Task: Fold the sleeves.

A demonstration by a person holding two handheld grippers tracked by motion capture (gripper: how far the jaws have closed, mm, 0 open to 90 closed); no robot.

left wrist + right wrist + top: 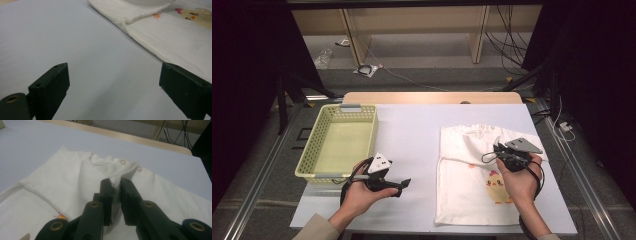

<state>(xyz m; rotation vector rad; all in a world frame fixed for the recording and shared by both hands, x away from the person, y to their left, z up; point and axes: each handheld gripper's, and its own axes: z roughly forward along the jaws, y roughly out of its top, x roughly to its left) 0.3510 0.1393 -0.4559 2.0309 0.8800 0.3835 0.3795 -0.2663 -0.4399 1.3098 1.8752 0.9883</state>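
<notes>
Black jaws of my right gripper (115, 195) rise from the bottom of the right gripper view, closed on a pinched fold of the white baby garment (75, 182), just below its snap-button neckline. In the high view I see the same right gripper (502, 152) at centre right, over the upper part of the garment (462, 195), which lies flat on the right half of the table (412, 130) with a yellow chick print (497, 187) toward the lower edge of the frame.

My left gripper (402, 184) sits at lower centre-left of the high view, near the lower right corner of the pale green basket (312, 145). Its jaws stand wide apart with nothing between them; in the left gripper view they frame bare table (75, 45), with the folded hem of the garment (150, 32) in the upper right.

Handling notes, by my judgement:
- Thin cotton knit: light, soft, fully limp. It will drape and sag from any single hold.
- Not fragile and not slippery, but layers slide over each other, so a pinch may catch one layer only.
- Best holds: hemmed edges, shoulder seams or the reinforced neckline, taken with both grippers well apart.
</notes>
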